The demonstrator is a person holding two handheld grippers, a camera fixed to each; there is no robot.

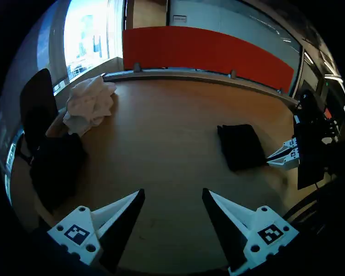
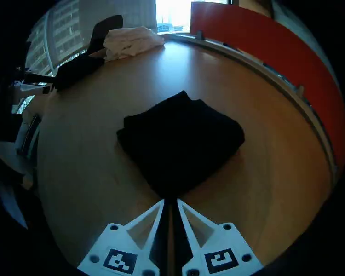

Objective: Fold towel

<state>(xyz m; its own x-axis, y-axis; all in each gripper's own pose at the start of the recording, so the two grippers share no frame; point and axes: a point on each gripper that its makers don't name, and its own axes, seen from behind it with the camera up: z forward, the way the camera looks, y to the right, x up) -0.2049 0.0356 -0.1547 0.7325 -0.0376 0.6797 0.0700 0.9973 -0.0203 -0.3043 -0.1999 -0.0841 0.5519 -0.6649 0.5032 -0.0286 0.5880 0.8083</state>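
A: left gripper view, left to right?
B: black chair (image 1: 37,108) just off the table's (image 1: 172,115) left edge. dark bundle (image 1: 57,165) on the table's left edge, can't tell what it is. white towel heap (image 1: 89,105) on the table's far-left corner. red partition (image 1: 204,50) runs along the table's far edge.
A: left gripper?
B: left gripper (image 1: 172,207) sits over the table's near edge. fingers spread wide, bare wood between them.
A: task item?
B: black towel (image 1: 240,146), folded flat, right of the table's middle. right gripper (image 1: 276,156) comes in from the table's right side, tips at the towel's edge.
A: right gripper view?
B: fingers pressed together, only a thin slit between. tips meet the towel's nearest corner. can't tell if any cloth is caught. white heap shows at the table's far-left corner.
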